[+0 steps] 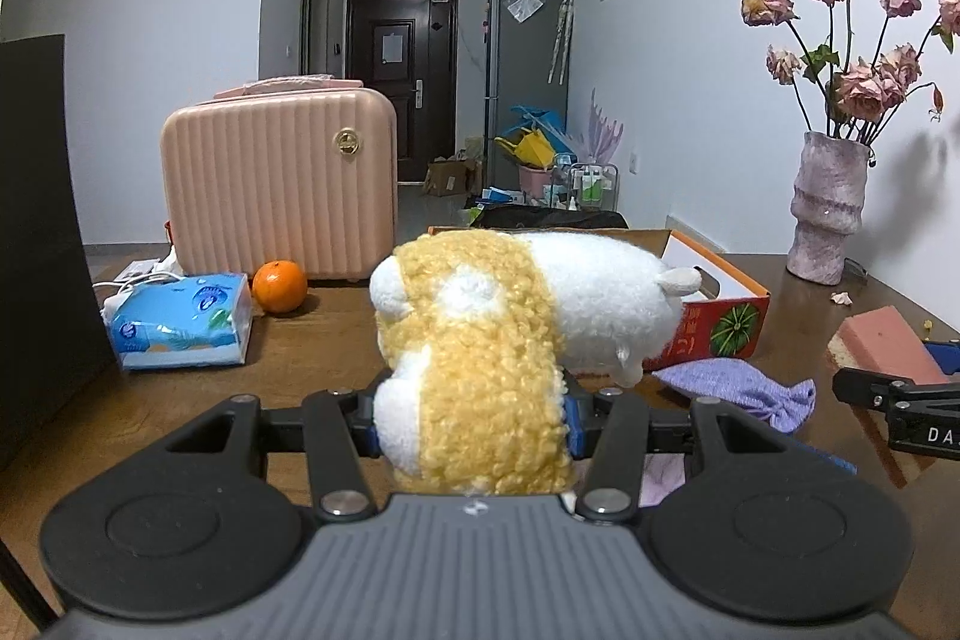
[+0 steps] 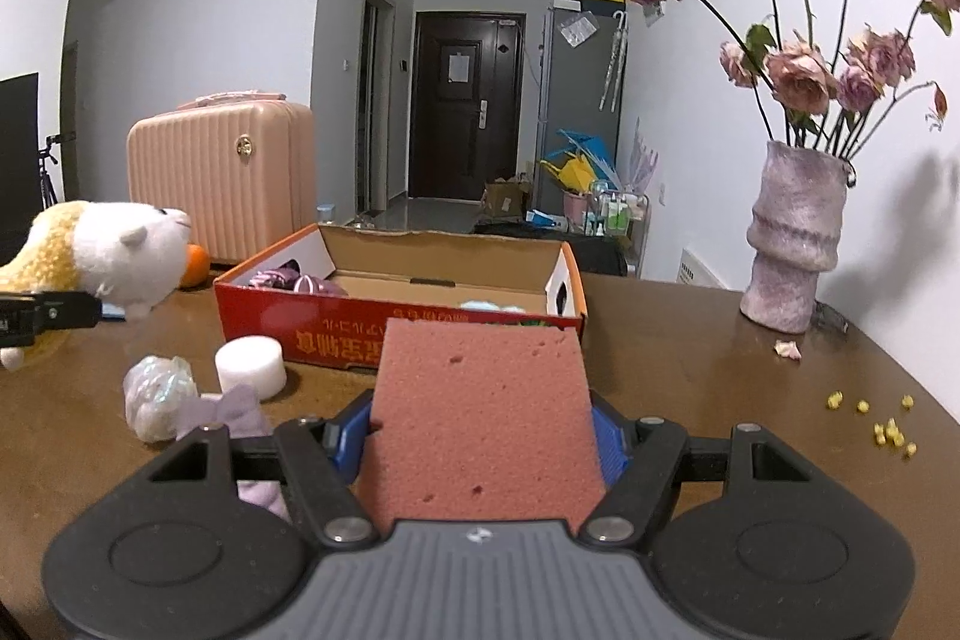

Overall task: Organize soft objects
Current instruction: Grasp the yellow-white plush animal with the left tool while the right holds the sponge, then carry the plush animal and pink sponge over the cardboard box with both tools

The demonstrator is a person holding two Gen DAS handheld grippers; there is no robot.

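Observation:
My left gripper [image 1: 471, 418] is shut on a yellow-and-white plush toy [image 1: 516, 322], held above the brown table; the same plush toy [image 2: 114, 256] shows at the left edge of the right wrist view. My right gripper [image 2: 480, 436] is shut on a pink sponge block [image 2: 480, 418], its blue pads pressing both sides. Ahead stands an open red cardboard box [image 2: 396, 334] with purple cloth and a pale blue item inside. A white foam cylinder [image 2: 250, 365], a crumpled shiny wrapper [image 2: 157, 391] and a purple cloth [image 1: 738, 391] lie on the table before the box.
A pink suitcase [image 1: 279, 184], an orange [image 1: 279, 286] and a tissue pack [image 1: 180, 322] sit at the table's far left. A vase of dried roses [image 2: 792, 244] stands at the right, with yellow crumbs [image 2: 888, 427] near the right edge.

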